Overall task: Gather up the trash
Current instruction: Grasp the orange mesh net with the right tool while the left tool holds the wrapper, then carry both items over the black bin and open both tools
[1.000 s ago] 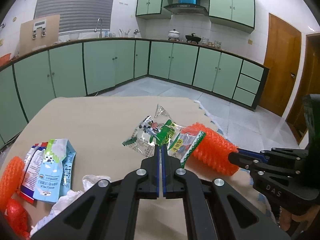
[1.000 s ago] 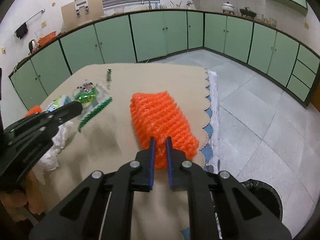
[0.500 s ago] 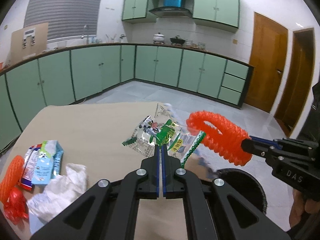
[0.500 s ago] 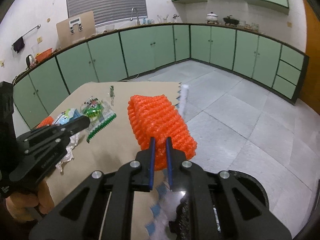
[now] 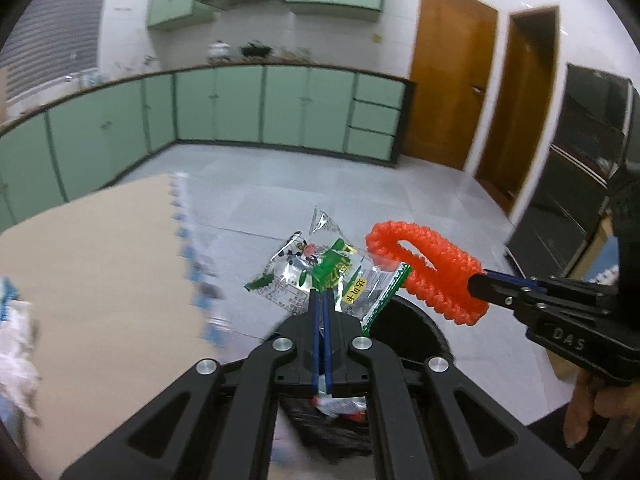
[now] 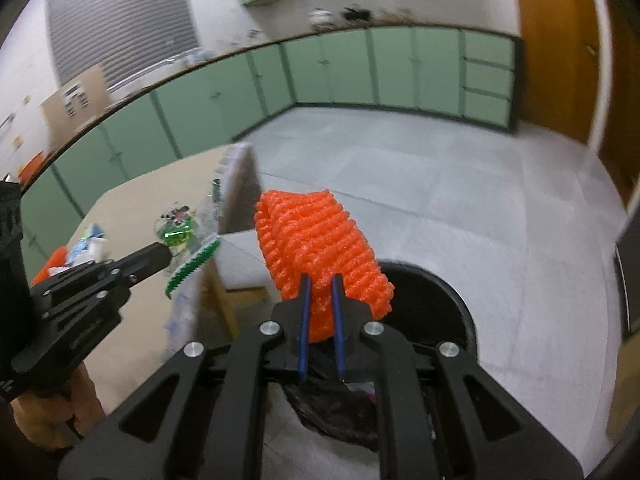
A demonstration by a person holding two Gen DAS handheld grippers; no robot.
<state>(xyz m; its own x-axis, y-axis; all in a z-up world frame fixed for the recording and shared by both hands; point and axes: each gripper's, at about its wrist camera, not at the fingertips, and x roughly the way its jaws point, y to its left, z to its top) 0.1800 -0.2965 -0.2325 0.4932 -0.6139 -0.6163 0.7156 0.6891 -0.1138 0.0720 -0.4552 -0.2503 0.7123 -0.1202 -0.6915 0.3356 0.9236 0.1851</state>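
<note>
Grey tiled floor (image 6: 460, 184), crinkly clear wrapper (image 5: 320, 276), ribbed orange foam net (image 6: 320, 248), round black bin (image 6: 448, 300)

Both tools now hang off the beige cloth-covered surface (image 5: 100, 264), out over the grey tiled floor (image 6: 460, 200). A second ago the orange foam net sleeve (image 6: 320, 248) lay on the surface at its scalloped edge; now it is lifted clear, gripped by the right tool (image 6: 320, 300) directly above the round black-lined trash bin (image 6: 452, 300). The clear plastic snack wrapper with green print (image 5: 320, 276), earlier over the surface, is now carried in the left tool (image 5: 322, 304) past the edge, the bin's rim at about five o'clock from it. In the left view the surface has slid to nine o'clock.
</note>
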